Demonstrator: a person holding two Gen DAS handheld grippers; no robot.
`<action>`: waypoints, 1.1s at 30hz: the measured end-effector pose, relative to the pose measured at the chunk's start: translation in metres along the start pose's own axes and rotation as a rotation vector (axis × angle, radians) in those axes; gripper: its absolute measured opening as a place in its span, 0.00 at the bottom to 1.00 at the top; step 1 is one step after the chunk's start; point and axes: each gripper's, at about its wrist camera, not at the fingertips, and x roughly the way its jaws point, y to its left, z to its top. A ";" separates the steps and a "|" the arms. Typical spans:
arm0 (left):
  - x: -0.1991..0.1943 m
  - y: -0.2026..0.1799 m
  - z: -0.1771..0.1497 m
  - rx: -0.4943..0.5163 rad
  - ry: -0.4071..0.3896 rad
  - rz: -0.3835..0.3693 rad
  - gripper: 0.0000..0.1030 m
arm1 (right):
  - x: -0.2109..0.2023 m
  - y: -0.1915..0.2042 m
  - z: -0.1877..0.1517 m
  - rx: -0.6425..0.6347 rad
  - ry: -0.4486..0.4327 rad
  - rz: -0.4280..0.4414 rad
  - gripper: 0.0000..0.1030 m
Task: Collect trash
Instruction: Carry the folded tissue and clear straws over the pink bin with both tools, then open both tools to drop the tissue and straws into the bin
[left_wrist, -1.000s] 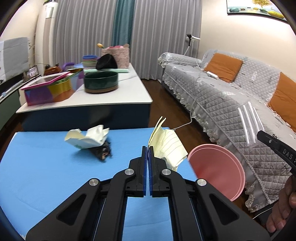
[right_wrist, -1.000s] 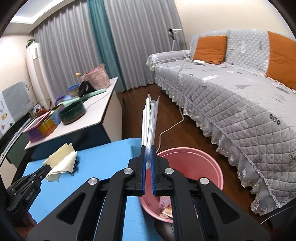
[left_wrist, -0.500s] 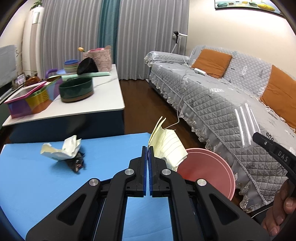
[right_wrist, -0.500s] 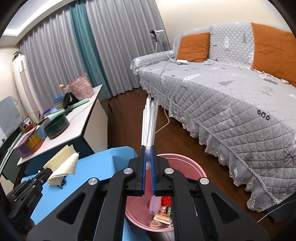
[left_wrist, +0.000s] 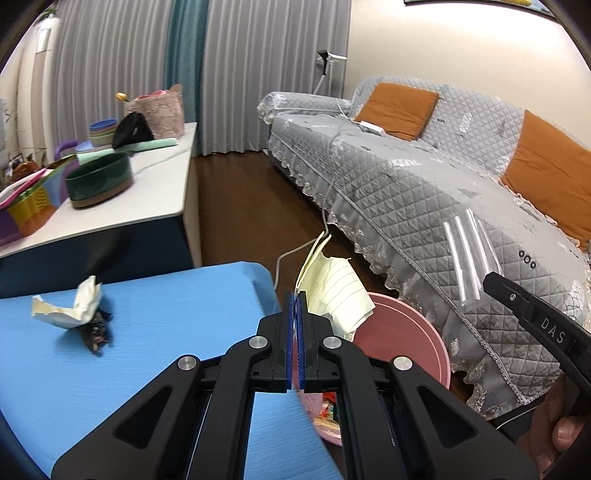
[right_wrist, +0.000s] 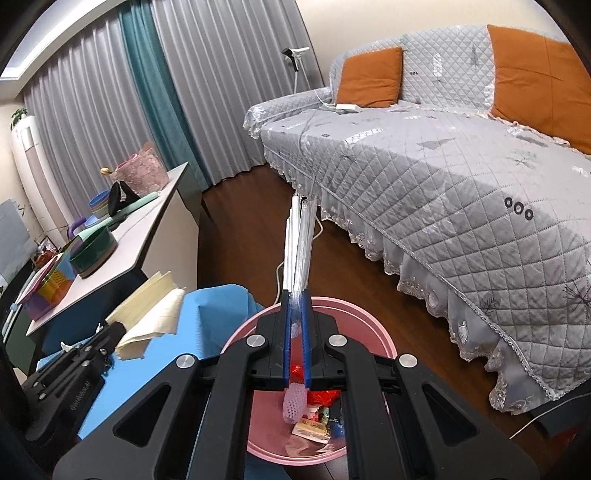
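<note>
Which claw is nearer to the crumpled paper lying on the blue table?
Left. The left claw, shut on yellow lined paper, hangs at the table edge, right of the crumpled paper. The right claw is over the pink bin, farther away.

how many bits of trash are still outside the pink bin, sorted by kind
Lined yellow paper sheets, held in the left claw: 1
Clear plastic wrapper, held in the right claw: 1
Crumpled cream paper wad on the blue table: 1
Small dark scrap beside that wad: 1
Total: 4
</note>
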 end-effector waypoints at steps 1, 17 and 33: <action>0.003 -0.003 -0.001 0.003 0.004 -0.004 0.01 | 0.002 -0.001 0.000 0.002 0.004 -0.002 0.05; 0.032 -0.024 -0.011 0.018 0.048 -0.033 0.01 | 0.016 -0.009 -0.005 0.016 0.048 -0.015 0.05; 0.009 -0.011 -0.010 0.010 0.034 -0.048 0.12 | 0.011 -0.007 -0.007 0.033 0.049 -0.050 0.52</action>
